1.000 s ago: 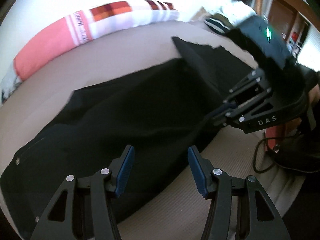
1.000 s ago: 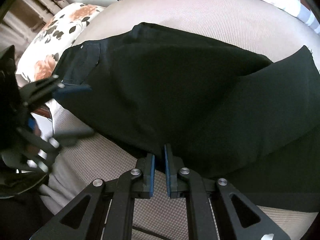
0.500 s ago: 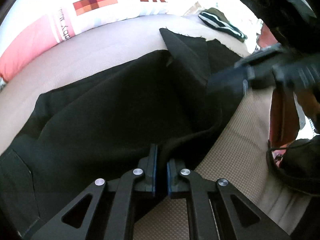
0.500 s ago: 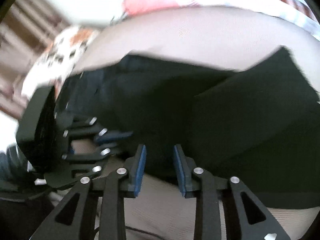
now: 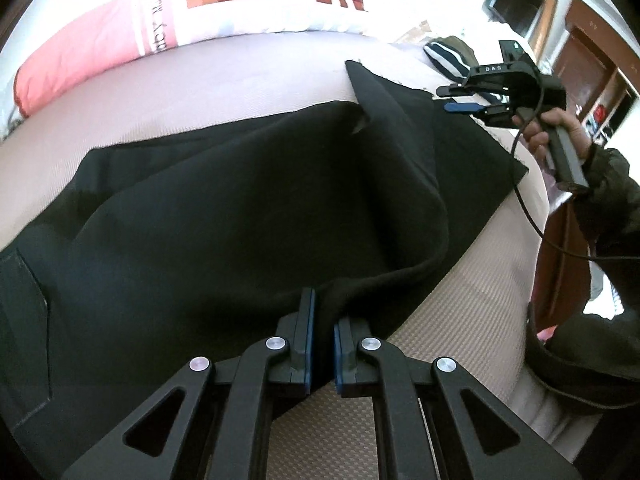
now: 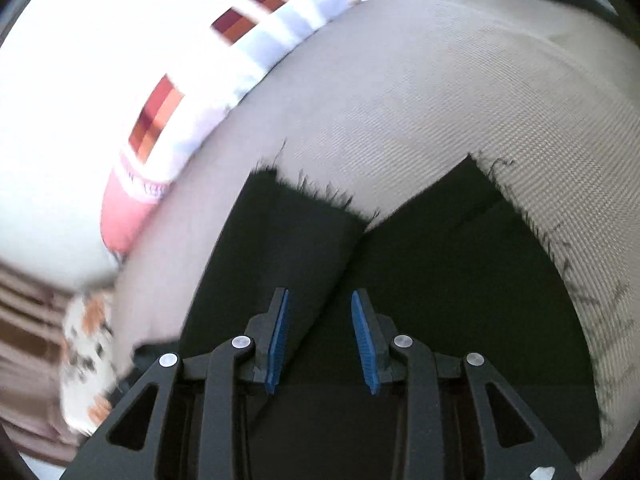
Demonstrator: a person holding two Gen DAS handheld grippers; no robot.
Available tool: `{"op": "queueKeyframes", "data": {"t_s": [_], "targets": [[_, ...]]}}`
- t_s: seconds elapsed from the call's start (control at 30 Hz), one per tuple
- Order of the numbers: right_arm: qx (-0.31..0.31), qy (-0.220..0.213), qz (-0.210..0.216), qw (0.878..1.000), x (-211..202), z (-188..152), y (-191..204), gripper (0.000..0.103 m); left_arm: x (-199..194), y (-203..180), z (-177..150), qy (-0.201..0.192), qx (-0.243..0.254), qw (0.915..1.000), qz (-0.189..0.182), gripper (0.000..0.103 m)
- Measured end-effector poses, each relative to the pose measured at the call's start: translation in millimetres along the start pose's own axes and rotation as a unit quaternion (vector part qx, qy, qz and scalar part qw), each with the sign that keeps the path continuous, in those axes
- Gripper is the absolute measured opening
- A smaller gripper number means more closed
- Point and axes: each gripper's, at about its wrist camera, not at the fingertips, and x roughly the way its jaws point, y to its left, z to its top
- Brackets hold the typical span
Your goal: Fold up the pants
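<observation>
Black pants [image 5: 224,208] lie spread across a beige bed [image 5: 460,340], waist at the left, legs running to the far right. My left gripper [image 5: 322,320] is shut on a raised fold of the pants' near edge. In the left wrist view my right gripper [image 5: 460,98] hovers over the leg ends, held in a person's hand [image 5: 560,128]. In the right wrist view, the right gripper [image 6: 322,336] stands open above the two legs [image 6: 440,280] with frayed hems [image 6: 316,194]; nothing is pinched between its blue pads [image 6: 278,340].
A pink and white pillow with checked patches [image 5: 160,32] lies along the far side of the bed. A floral pillow [image 6: 86,344] sits at the left. A striped item [image 5: 448,56] and wooden furniture [image 5: 592,60] are at the far right. A cable [image 5: 532,216] hangs from the right gripper.
The left gripper closed on the pants' near edge. The right gripper let go of that edge, opened, and swung away to above the leg hems.
</observation>
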Motion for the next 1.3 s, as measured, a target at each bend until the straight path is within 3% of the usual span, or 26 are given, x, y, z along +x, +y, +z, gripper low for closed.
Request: {"op": "queueKeyframes", "data": {"t_s": [0.13,0.4,0.47,0.6,0.7,0.87,1.0,1.2,1.3], "targets": [[0.021,-0.006,-0.003,1.000,10,16,-14,0.030,0,2,1,0.001,-0.018,0.9998,-0.003,0.008],[0.000,-0.015,0.005,1.000,14,30,-6,0.005,1,3,3,0.008,-0.025,0.9996,-0.001,0.008],[-0.024,-0.037,-0.003,0.999,-5,29,6,0.004,0,1,4,0.009,-0.024,0.9997,0.002,0.008],[-0.072,-0.111,-0.071,0.989,-76,10,25,0.003,-4,-5,6,0.009,-0.009,0.9998,0.015,0.008],[-0.079,-0.143,-0.120,0.979,-120,-20,16,0.003,-6,-15,6,0.004,0.023,0.9992,0.032,0.009],[-0.031,-0.109,-0.197,0.974,-123,-64,-40,0.002,4,-20,6,0.021,0.059,0.9969,0.048,0.010],[0.019,-0.082,-0.214,0.973,-105,-80,-79,0.001,6,-21,5,0.020,0.074,0.9958,0.050,0.010],[0.008,-0.109,-0.233,0.966,-127,-87,-76,0.000,4,-19,6,0.020,0.074,0.9959,0.048,0.010],[0.003,-0.097,-0.216,0.972,-125,-85,-78,0.000,7,-17,5,0.023,0.070,0.9962,0.046,0.010]]}}
